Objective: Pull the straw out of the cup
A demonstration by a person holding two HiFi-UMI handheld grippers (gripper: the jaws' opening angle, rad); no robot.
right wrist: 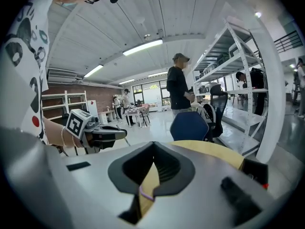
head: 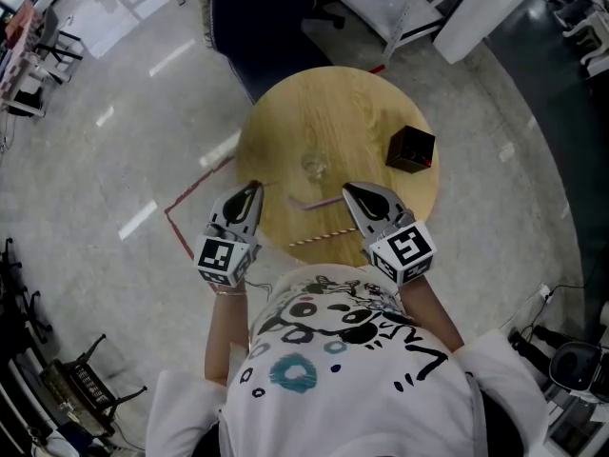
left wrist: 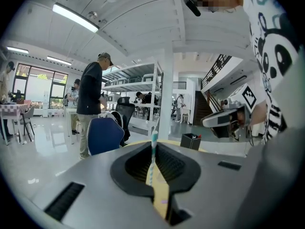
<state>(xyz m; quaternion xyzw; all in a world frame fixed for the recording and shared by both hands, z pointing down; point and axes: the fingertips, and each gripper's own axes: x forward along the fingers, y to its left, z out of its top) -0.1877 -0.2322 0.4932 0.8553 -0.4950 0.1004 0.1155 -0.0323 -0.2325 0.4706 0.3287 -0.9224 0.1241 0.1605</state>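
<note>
The left gripper (head: 255, 188) is hovering at the near left edge of the round wooden tabletop (head: 333, 103). Its fingers are pinching a teal-and-white straw (left wrist: 152, 159), which is standing nearly upright between them and poking up past their tips. That straw is clear of the cup (head: 314, 167) — a clear glass that is sitting upright near the middle of the tabletop, apart from both grippers.

The right gripper (head: 348, 190) is hanging over the near right part of the tabletop, pointing toward the cup. Its fingers are sitting almost together, leaving only a narrow slit, and are clamping nothing that shows. Through that slit a short piece of a purple straw (head: 324, 202) is showing — it is lying flat on the wood between the two grippers, its right end just under the right fingertips. A red-and-white straw (head: 319, 240) is lying closer to the person, along the near rim. A black box (head: 411, 149) is sitting toward the right edge, and a blue chair (head: 262, 17) is standing beyond the far side.
</note>
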